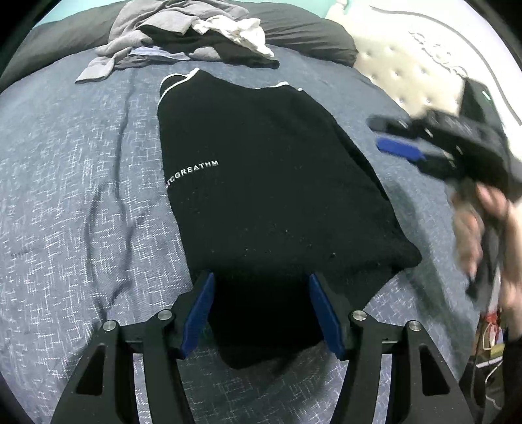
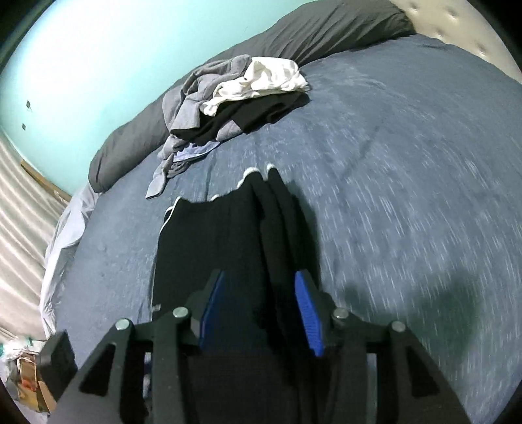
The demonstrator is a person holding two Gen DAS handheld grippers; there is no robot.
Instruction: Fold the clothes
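Black knit garment with white trim (image 1: 261, 176) lies flat on the blue patterned bedspread (image 1: 81, 195), near hem between left gripper (image 1: 261, 313) fingers, parted, gripping nothing; right gripper (image 2: 259, 313) fingers half apart over the side fold, apparently empty; pinch both hem corners squarely, fold evenly toward collar; unfolded pile (image 1: 182, 36) beyond.

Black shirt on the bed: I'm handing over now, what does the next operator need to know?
Left gripper: open, empty, over the black shirt's near edge.
Right gripper: open, holding nothing, over the shirt's right side, blurred.
Shirt lies on the blue bedspread, sides folded in.
Left: fold it in half, then start the clothes pile by the grey pillow.
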